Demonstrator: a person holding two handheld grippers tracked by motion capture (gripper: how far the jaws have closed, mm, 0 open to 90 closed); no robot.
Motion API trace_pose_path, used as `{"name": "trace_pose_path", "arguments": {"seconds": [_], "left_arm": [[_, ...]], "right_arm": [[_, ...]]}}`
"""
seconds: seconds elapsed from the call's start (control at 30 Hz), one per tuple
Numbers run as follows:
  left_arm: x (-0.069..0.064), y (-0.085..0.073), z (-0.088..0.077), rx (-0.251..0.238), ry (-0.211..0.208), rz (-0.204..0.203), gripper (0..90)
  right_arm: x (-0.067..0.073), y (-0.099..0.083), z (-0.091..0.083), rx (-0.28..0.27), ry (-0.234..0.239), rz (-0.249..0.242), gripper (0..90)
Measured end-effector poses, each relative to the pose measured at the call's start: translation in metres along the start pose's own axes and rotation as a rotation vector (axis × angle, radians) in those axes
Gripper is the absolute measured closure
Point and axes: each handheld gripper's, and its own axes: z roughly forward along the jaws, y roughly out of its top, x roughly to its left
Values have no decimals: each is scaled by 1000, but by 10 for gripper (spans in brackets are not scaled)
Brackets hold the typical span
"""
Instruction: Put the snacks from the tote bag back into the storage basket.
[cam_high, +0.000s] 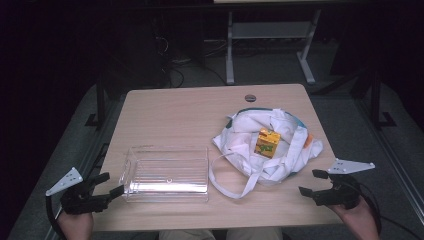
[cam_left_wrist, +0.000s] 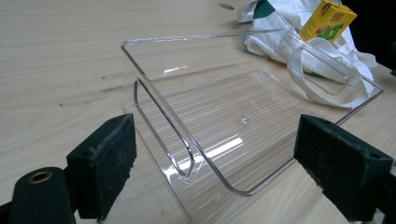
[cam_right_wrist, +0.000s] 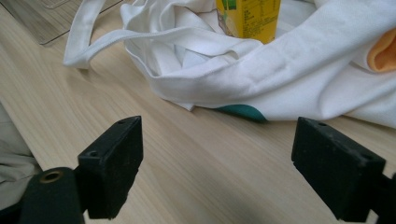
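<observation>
Both hand-held grippers low at the near edge, left (cam_high: 109, 186) and right (cam_high: 312, 182), jaws apart, seemingly level.

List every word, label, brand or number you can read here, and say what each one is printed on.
"VLT", red letters as they seem to read in the left gripper view, on the yellow drink carton lying on the white cloth bag.
Small print on the carton's side, right gripper view: too blurred to read.
Clear plastic bin, table: no text.

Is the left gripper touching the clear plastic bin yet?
Cannot tell. In the left gripper view the open left gripper frames the clear bin corner without the pads pressing it; in the high view one jaw tip meets the bin's edge.
</observation>
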Motion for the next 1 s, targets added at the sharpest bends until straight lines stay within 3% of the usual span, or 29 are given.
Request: {"name": "trace_pose_path", "arguments": {"seconds": [0.6, 1.0], "left_arm": [[0, 1, -3, -16, 10, 4, 128], [0, 1, -5, -35, 15, -12, 128]], "right_arm": [[-7, 39, -11, 21, 6, -40, 156], [-10, 63, -5, 58, 4, -82, 157]]}}
